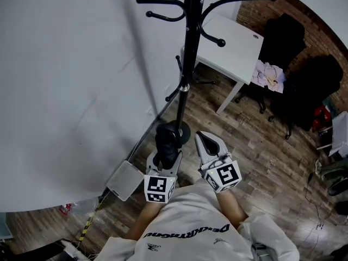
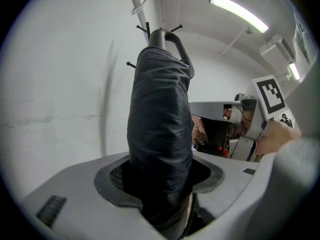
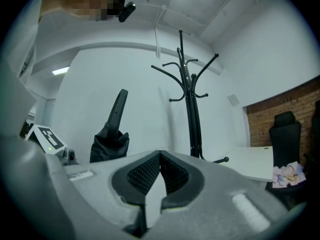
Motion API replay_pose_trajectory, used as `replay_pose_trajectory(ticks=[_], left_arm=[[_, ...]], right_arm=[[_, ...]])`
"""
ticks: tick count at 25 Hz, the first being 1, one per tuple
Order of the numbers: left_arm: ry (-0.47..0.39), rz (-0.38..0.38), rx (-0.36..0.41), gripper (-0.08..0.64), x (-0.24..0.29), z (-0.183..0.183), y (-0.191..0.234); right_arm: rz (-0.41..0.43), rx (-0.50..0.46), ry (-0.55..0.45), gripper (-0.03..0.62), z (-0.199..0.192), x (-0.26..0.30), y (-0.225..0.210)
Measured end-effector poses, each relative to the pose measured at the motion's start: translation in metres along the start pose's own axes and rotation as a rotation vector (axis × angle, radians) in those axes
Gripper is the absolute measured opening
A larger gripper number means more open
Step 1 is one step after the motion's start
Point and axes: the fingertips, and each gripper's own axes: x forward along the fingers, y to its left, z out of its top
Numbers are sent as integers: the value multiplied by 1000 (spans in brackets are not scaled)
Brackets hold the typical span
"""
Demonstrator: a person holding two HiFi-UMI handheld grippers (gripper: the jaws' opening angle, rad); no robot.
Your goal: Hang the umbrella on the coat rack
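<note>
The folded black umbrella (image 1: 167,140) stands upright between the jaws of my left gripper (image 1: 166,155), which is shut on its fabric body. In the left gripper view the umbrella (image 2: 160,129) fills the middle, its curved handle (image 2: 172,39) on top. The black coat rack (image 1: 189,64) rises right behind it, its hooks (image 1: 157,1) spreading at the top and its round base (image 1: 182,130) just beyond the umbrella. My right gripper (image 1: 206,139) hangs beside the left one with nothing in it, its jaws meeting at the tips. The right gripper view shows the rack (image 3: 190,94) ahead and the umbrella (image 3: 112,129) at left.
A white wall (image 1: 70,91) runs along the left. A white table (image 1: 234,48) stands behind the rack, with black chairs (image 1: 283,37) and a bundle of cloth (image 1: 269,75) to the right. A flat white box (image 1: 125,181) lies on the wooden floor by the wall.
</note>
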Motion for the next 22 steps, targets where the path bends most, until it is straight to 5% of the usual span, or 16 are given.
replay_pose_trajectory(ticks=[22], left_arm=[[132,97,32,253,62,-16,34]], right_arm=[[59,28,16,-3,-14,11,-35]])
